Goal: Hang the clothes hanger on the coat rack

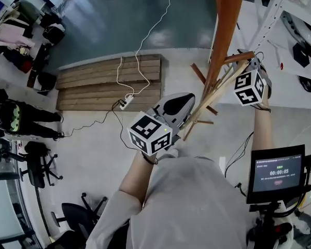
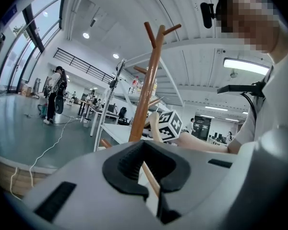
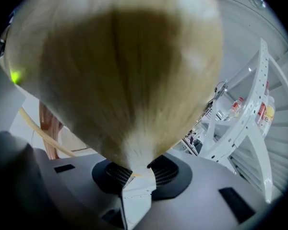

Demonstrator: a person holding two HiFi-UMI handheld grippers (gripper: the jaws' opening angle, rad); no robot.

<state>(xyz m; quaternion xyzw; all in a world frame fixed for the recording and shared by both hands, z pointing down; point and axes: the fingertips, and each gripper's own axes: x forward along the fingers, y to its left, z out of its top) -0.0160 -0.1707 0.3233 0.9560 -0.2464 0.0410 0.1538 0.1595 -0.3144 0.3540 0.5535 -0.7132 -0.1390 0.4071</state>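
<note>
Pale floor (image 1: pixel 88 139) with wooden planks (image 1: pixel 93 84) fills the centre left of the head view, and the coat rack (image 1: pixel 225 30) post rises at upper right. The light-wood clothes hanger (image 1: pixel 217 94) slants across the post at centre right. The left tongs (image 2: pixel 151 172) are closed on its thin bar. The right tongs (image 3: pixel 137 169) are closed on its broad upper end.
</note>
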